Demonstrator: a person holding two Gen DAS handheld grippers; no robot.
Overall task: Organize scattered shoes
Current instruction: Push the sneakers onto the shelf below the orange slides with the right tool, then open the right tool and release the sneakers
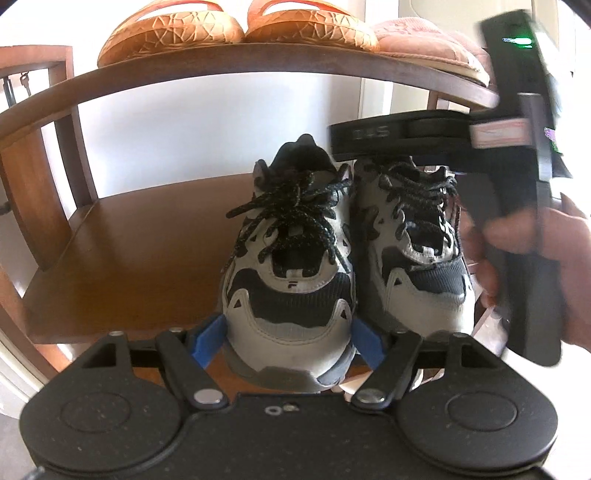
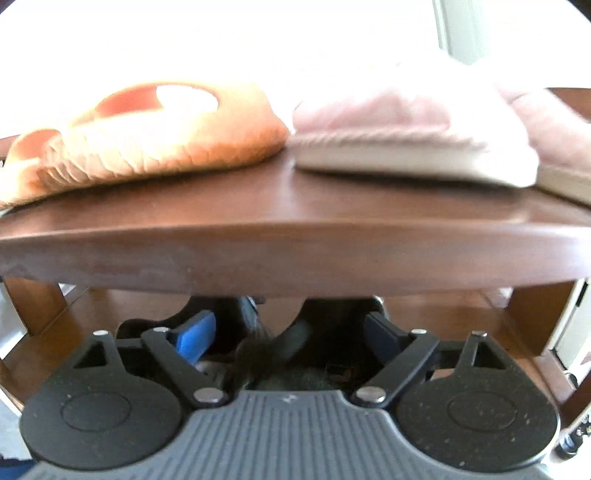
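While both sneakers stand side by side, toes outward, on the lower shelf [image 1: 122, 258] of a brown wooden shoe rack, the left gripper [image 1: 290, 341] clasps the toe of the left sneaker [image 1: 291, 266], its blue pads pressed against each side of the grey toe cap at the shelf's front edge. Touching it on the right is the right sneaker [image 1: 413, 243], also at the front edge. Above that shoe, the right gripper [image 2: 291, 338] reaches in around its dark collar and tongue; whether its half-spread fingers actually pinch the shoe I cannot tell. On the upper shelf [image 2: 295, 251] sit two orange slippers [image 1: 170, 35] toward the left end and pink fuzzy slippers [image 2: 402, 144] toward the right end.
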